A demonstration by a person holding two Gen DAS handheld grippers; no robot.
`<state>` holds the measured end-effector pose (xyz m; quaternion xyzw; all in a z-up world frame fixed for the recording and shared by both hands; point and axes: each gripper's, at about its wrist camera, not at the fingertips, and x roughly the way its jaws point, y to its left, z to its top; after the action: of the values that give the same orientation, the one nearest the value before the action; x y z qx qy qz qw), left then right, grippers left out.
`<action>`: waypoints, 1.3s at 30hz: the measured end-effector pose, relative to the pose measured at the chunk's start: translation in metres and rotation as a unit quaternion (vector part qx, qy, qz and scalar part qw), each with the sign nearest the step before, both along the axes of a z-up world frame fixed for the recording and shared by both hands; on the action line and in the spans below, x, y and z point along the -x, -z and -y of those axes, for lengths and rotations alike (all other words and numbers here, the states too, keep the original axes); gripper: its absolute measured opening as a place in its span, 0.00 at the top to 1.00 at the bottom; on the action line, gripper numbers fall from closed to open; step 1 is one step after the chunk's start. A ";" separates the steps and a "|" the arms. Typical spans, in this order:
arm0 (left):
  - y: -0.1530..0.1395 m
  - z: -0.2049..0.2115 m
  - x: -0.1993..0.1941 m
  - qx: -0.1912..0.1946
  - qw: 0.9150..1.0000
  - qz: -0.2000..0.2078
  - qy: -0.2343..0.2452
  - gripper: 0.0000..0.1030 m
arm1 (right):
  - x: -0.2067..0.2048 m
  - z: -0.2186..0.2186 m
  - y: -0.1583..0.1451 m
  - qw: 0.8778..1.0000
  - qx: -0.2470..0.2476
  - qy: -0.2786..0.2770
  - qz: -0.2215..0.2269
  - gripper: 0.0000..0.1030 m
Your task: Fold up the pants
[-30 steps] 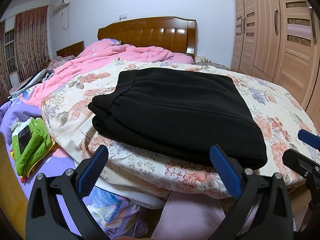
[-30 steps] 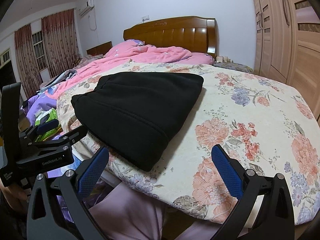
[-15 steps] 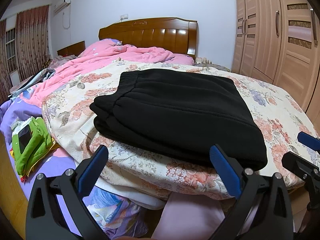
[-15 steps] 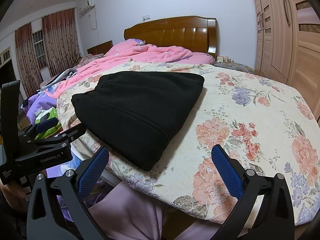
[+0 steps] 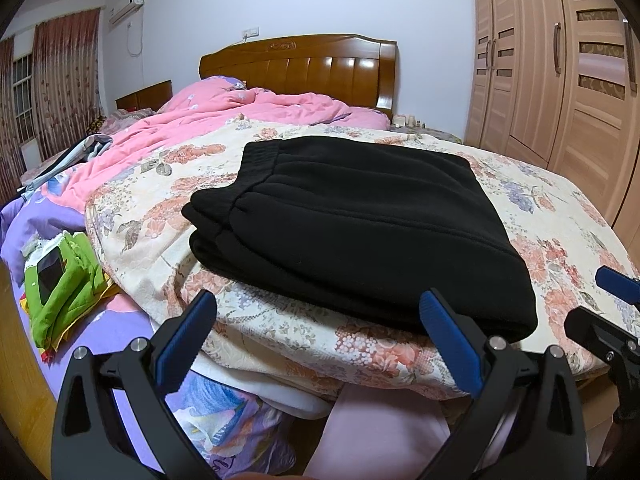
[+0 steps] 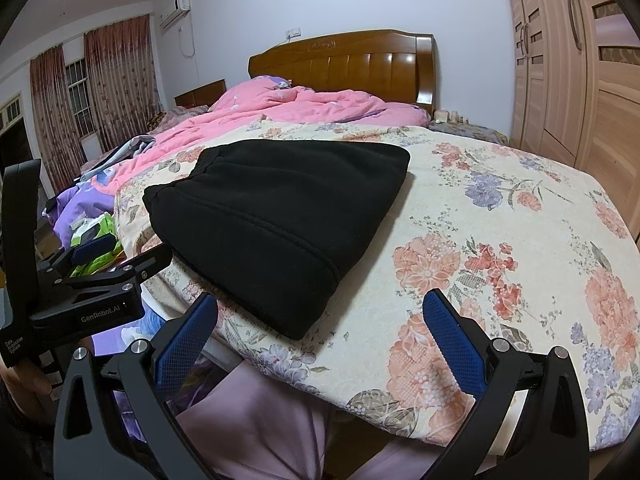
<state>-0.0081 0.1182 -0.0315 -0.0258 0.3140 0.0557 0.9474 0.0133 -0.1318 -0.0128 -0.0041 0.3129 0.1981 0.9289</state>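
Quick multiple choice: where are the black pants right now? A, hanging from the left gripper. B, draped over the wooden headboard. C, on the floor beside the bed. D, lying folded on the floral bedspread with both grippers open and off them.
D: the black pants lie as a folded stack on the floral bedspread, while the left gripper and right gripper are open and hold nothing.

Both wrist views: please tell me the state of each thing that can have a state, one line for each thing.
black pants: folded into a compact stack, lying flat on the floral quilt, not held.
left gripper: open, empty, short of the pants.
right gripper: open, empty, over the near quilt edge.
pink duvet: crumpled, bunched near the headboard.
wardrobe doors: closed.
curtains: drawn apart at the window.
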 end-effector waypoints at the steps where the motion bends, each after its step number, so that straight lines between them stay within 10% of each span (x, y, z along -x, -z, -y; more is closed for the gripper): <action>1: 0.000 0.000 0.000 0.000 1.000 0.000 0.000 0.02 | 0.000 0.000 0.000 1.000 0.000 0.000 -0.001 0.04; 39: -0.006 0.011 0.009 -0.014 0.999 0.020 -0.024 0.02 | 0.001 0.000 0.004 1.000 0.000 -0.002 -0.002 0.04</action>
<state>-0.0167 0.1070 -0.0259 -0.0211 0.2936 0.0824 0.9521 0.0127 -0.1320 -0.0165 -0.0041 0.3149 0.1996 0.9279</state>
